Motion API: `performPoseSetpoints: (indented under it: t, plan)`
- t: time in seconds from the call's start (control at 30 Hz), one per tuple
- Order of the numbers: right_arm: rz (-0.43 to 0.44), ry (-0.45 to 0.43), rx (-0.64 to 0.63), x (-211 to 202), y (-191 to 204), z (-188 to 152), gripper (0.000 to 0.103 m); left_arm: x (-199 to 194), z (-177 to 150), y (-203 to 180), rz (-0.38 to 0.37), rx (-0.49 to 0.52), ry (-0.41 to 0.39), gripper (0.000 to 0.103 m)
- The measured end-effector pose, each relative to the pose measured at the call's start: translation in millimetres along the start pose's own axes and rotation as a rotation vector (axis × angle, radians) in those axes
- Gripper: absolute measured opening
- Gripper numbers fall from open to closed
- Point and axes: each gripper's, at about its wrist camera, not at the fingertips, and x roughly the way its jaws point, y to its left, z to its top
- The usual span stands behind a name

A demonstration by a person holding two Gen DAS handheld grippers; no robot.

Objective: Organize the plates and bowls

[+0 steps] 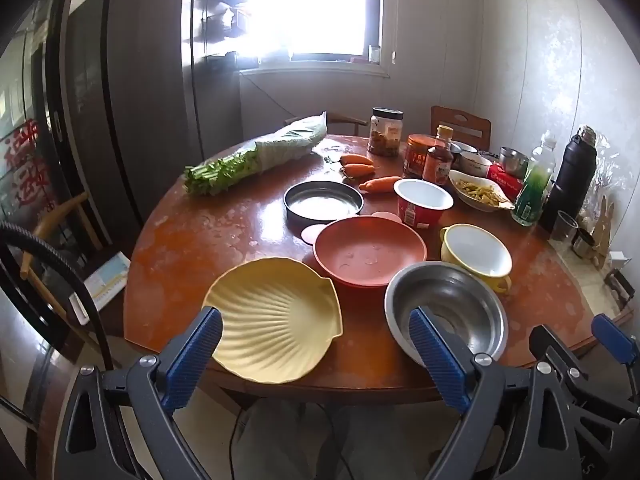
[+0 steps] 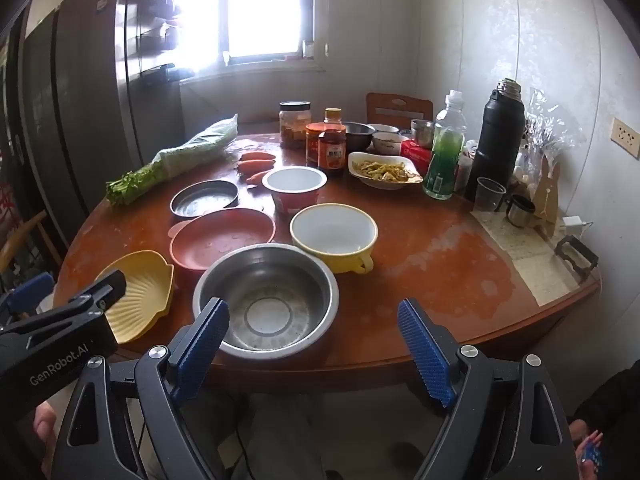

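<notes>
pale yellow ribbed shell plate [image 1: 276, 320], terracotta bowl [image 1: 370, 252]

Your open lane is the bare table [image 2: 440, 264] right of the steel bowl [image 2: 266, 300]; bottles [image 2: 444, 152], perhaps touching, block behind.

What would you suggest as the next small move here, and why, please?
Probably ease the right gripper forward and down to the near rim of the steel bowl. Both grippers are open and empty, short of the table edge, and that bowl sits nearest, right ahead of the right one. The left gripper faces the yellow shell plate, a fair alternative.
</notes>
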Motion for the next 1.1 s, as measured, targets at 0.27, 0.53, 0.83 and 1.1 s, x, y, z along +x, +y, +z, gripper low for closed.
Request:
performPoseSetpoints:
  t: [0.27,0.53,0.83,1.1]
  plan:
    - [0.011,-0.004,0.000,1.5,1.7,-0.4,0.087,-2.6,-5.5,5.2,-0.007,-0.028,-0.023,0.095]
    - [0.017,-0.003,-0.001,3.0,2.1,-4.1,0.087,-1.2,-4.8,4.9,0.000,-0.023,-0.013,0.095]
    - [0.019,-0.001,-0.007,2.2,4.8,0.2,0.087,-3.8,-4.9,5.3,0.011,-0.018,-0.020,0.095]
    - [0.020,-0.001,-0.008,2.4,4.6,0.5,0.087,-3.5,-3.7,5.3,0.014,-0.017,-0.015,0.095]
